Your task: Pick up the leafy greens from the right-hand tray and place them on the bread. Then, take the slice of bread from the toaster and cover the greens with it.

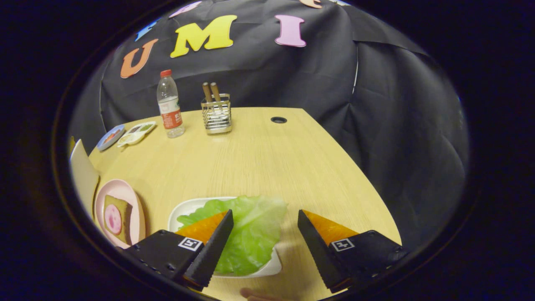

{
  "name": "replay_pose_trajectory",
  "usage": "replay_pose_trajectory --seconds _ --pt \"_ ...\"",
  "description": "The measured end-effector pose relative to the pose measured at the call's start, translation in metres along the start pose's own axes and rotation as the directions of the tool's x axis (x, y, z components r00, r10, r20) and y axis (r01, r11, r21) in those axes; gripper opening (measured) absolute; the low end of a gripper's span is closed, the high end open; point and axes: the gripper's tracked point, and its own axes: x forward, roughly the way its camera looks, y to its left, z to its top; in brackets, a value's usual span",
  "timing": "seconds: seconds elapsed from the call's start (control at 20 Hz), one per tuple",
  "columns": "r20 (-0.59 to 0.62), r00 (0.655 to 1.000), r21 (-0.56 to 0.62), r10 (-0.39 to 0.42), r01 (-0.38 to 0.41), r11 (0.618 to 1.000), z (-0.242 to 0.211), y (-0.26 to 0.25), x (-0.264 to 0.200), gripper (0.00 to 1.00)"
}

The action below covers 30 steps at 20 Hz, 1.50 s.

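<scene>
gripper view: we see gripper (264, 219) spread wide, fingers gripping nothing. leafy greens (246, 234) lie on white tray (184, 209), partly between fingers, left finger over leaf's edge. left of tray we note pink plate (121, 190) carrying bread (116, 217). well beyond tray: water bottle (169, 104), utensil holder (216, 113).

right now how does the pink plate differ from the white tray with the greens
The pink plate is round and carries a bread slice with a pink topping; the white tray is squarish and holds the leafy greens. The plate sits off to the side of the fingers; the tray lies between them, with the open gripper right over it. Both rest flat on the wooden table.
</scene>
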Motion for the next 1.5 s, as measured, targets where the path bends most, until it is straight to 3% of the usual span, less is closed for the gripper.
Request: replay_pose_trajectory --seconds 0.15,0.35,0.5,0.55,0.65,0.75,1.5 --pt "-0.049 0.999 -0.003 0.015 -0.016 1.000 -0.009 0.006 0.005 0.94" --pt "-0.044 0.999 -0.034 0.022 -0.023 0.999 -0.006 0.015 0.005 0.72" --pt "-0.026 0.998 -0.085 -0.055 0.052 0.995 -0.002 0.007 0.005 0.56" --pt "-0.024 0.997 -0.094 -0.068 0.065 0.993 -0.001 0.006 0.005 0.39" --pt "-0.017 0.996 -0.092 -0.087 0.085 0.992 0.000 0.001 0.003 0.24" --pt "-0.014 0.998 -0.074 -0.062 0.061 0.995 0.001 0.004 -0.003 0.03" --pt "0.211 0.974 -0.111 0.083 -0.060 0.992 0.056 0.065 -0.120 0.00"
